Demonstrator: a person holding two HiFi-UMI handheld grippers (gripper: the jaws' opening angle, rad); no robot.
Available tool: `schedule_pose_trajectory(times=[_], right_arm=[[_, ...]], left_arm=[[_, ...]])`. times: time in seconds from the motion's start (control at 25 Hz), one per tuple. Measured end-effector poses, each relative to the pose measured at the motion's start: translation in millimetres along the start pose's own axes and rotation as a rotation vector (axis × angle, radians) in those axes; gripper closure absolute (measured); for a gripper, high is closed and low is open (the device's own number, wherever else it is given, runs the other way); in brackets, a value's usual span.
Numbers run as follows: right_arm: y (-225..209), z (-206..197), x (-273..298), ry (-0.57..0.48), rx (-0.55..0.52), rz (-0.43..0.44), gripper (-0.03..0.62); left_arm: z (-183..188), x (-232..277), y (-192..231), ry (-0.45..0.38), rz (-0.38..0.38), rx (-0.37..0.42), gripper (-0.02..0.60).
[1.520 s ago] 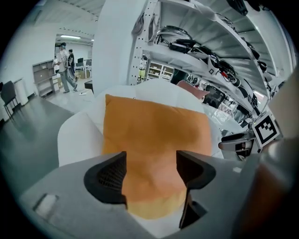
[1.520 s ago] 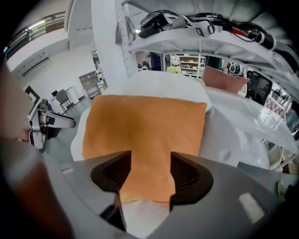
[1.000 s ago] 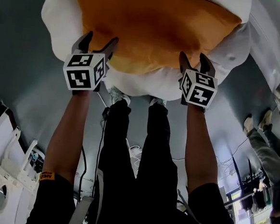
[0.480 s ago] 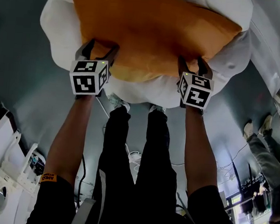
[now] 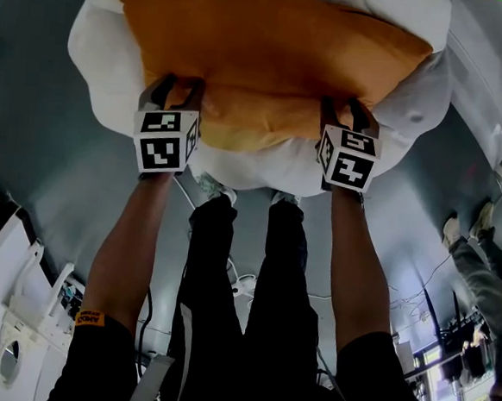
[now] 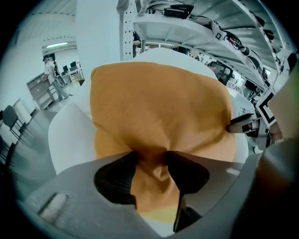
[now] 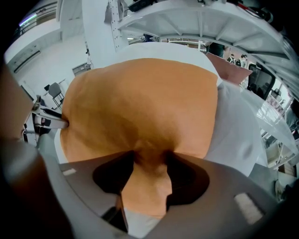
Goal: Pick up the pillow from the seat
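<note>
A: Head view, go.
B: Orange pillow [image 5: 270,63] is lying on the white seat [image 5: 97,71], its near edge towards the person. Left tool [image 5: 179,86] is gripping that edge on the left and right tool [image 5: 348,108] is gripping it on the right. The person's legs [image 5: 253,282] are standing on the grey floor [image 5: 31,135] just before the seat.
A: Left gripper view?
B: Left tool [image 6: 150,161] is closing its jaws, and the dark pads are pinching a puckered fold of the pillow [image 6: 159,102] between them at a narrow gap. Right tool [image 6: 243,123] is showing at the pillow's far side.
A: Right gripper view?
B: Same thing. Right tool [image 7: 152,158] is closing its jaws, and pillow [image 7: 140,98] fabric is bunching between the pads. Left tool [image 7: 46,119] is poking in at the pillow's left side. The white seat [image 7: 233,135] is showing around and under the pillow.
</note>
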State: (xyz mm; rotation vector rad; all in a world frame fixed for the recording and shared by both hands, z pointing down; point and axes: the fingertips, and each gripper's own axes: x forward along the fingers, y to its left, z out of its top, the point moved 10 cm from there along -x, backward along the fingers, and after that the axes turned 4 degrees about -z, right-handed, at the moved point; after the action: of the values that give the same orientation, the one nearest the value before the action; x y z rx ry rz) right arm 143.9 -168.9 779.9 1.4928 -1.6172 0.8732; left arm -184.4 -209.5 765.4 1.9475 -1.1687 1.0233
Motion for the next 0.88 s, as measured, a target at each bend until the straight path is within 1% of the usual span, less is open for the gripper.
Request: schedule_pose_trajectory(times=[0.12, 0.24, 0.36, 0.44, 0.6, 0.76, 0.88], right_arm=[[0, 0, 2, -0.004, 0.007, -0.009, 0.390], [-1, -1, 4, -0.007, 0.008, -0.015, 0.429], [-1, 0, 6, -0.010, 0.007, -0.019, 0.464], [0, -1, 6, -0.009, 0.007, -0.019, 0.481], [3, -1, 4, -0.006, 0.010, -0.015, 0.522], [4, -1, 1, -0.008, 0.018, -0.013, 0.573], [5, 0, -6, -0.011, 0.032, -0.013, 0.585]], left_arm=[[1, 2, -2, -0.004, 0.017, 0.023, 0.404], [0, 2, -3, -0.008, 0.039, 0.065, 0.486], [1, 2, -3, -0.009, 0.042, 0.096, 0.535], [1, 1, -4, -0.008, 0.042, 0.101, 0.558], [0, -1, -5, -0.009, 0.044, 0.090, 0.575], [1, -2, -6, -0.013, 0.025, 0.072, 0.580], [2, -8, -7, -0.015, 0.011, 0.054, 0.580]])
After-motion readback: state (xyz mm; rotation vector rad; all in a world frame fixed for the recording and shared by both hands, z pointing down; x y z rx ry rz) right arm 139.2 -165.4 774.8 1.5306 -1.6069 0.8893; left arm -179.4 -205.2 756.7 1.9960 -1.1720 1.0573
